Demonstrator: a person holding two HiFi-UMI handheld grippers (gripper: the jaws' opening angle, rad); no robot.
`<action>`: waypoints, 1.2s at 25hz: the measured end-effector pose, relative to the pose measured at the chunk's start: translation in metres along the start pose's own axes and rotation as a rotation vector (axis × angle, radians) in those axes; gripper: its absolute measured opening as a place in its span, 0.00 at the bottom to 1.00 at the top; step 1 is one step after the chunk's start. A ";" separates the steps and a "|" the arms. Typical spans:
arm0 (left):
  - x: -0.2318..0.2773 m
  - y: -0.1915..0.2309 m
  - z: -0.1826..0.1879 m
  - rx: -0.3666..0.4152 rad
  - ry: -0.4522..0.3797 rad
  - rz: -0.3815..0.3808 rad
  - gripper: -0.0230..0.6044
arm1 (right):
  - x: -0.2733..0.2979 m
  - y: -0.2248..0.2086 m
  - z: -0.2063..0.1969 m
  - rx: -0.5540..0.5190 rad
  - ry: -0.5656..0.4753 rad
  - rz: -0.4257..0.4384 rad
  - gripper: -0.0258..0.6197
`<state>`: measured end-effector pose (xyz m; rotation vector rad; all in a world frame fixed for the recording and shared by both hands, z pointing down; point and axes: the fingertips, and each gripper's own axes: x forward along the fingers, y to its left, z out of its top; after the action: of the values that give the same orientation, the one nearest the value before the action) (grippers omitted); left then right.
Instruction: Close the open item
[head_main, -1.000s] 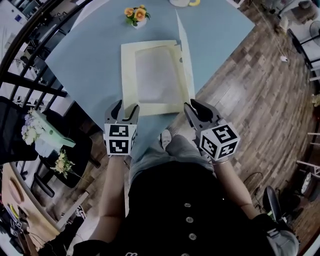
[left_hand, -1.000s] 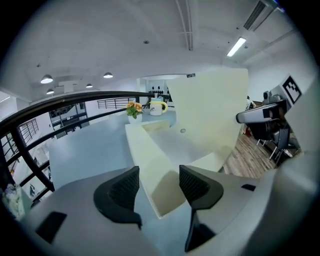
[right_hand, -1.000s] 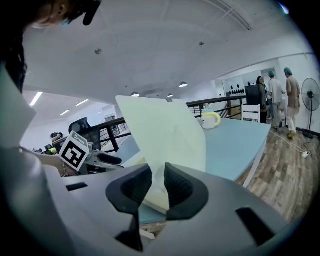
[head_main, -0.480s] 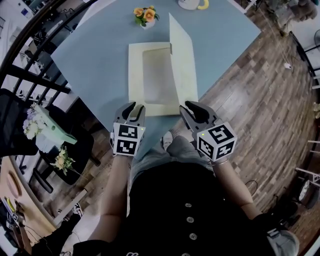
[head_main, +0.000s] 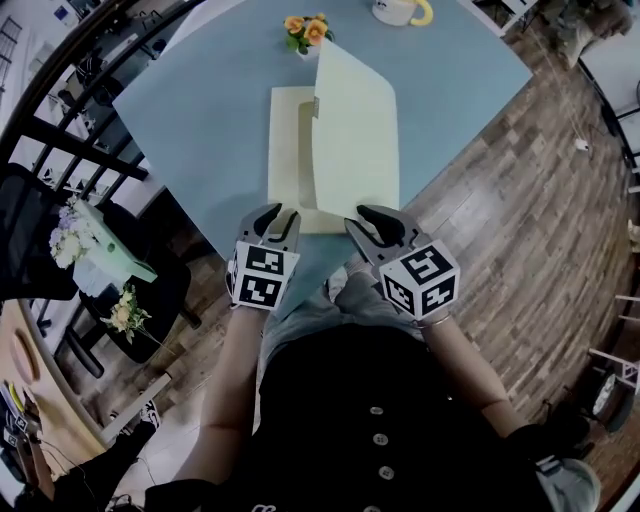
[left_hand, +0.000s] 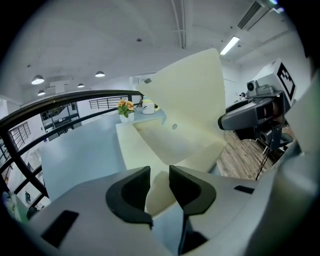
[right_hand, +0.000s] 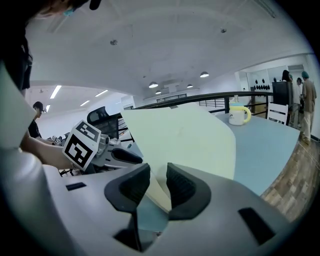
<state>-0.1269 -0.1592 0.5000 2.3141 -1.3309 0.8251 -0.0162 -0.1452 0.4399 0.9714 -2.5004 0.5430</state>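
Left gripper (left_hand: 159, 174): jaws pinched on the near edge of the cream box (head_main: 289, 150), whose cream material fills the gap between the pads. These jaws have just been closing. The grip sits at the box's near left corner, at the table edge closest to the person.

Right gripper (right_hand: 157, 172): jaws spread, and they have just been opening. The near edge of the lid (head_main: 355, 130) passes between them, close against the right-hand pad. Blue table surface shows through the gap on the other side, so no firm pinch is observed.

Box: a shallow cream tray lying flat on the blue table (head_main: 200, 110), its near edge at the table's near edge. The lid is attached along the box's right side. It stands raised and leans leftward over the tray, covering the right part of it. The left strip of the tray is uncovered. The box is partly shut, not closed.

Each gripper carries its marker cube, left (head_main: 262, 278) and right (head_main: 420, 281), both over the person's lap, just short of the table.

Surroundings: a small pot of orange flowers (head_main: 307, 30) stands on the table beyond the box. A white mug with a yellow handle (head_main: 400, 10) sits at the far edge. The wooden plank floor (head_main: 520, 200) lies to the right.
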 end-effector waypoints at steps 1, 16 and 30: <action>0.000 0.000 0.000 -0.001 -0.004 -0.001 0.22 | 0.003 0.002 -0.001 -0.007 0.009 0.012 0.20; -0.006 0.011 0.002 -0.147 0.004 -0.036 0.22 | 0.031 0.016 -0.015 -0.165 0.095 0.049 0.19; -0.027 0.085 0.057 -0.559 -0.268 -0.137 0.30 | 0.039 0.023 -0.018 -0.236 0.126 0.054 0.19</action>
<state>-0.1929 -0.2153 0.4402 2.0694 -1.2802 0.0735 -0.0544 -0.1421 0.4696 0.7590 -2.4159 0.3060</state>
